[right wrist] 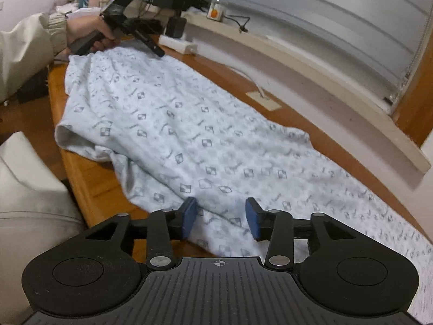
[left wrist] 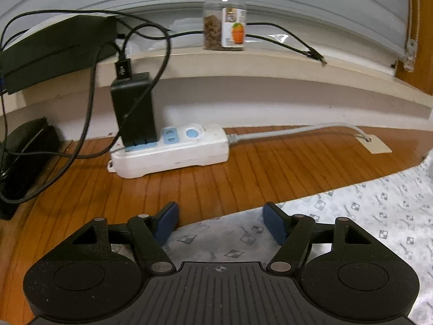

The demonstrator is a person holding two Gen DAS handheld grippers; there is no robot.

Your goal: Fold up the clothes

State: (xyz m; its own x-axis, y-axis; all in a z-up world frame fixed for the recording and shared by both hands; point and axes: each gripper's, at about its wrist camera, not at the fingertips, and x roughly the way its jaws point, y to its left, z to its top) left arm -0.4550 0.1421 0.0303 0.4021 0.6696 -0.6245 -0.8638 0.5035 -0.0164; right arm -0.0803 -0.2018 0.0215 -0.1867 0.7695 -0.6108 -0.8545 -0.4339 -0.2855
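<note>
Wooden table [right wrist: 81,168] under a window sill, printed garment [right wrist: 189,135] spread along it, near edge overhanging; left gripper [left wrist: 220,224] and right gripper [right wrist: 220,218] both apart, holding nothing: pinch matching edges low, then lift evenly before folding

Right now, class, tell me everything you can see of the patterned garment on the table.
The garment is pale, soft-looking cloth printed with small grey diamond checks. It lies spread lengthwise along the wooden table, lightly rumpled, with a fold and an open hem at the near edge. The left gripper is at its far end and the right gripper over its near part, both open, pads not pressing it.
</note>
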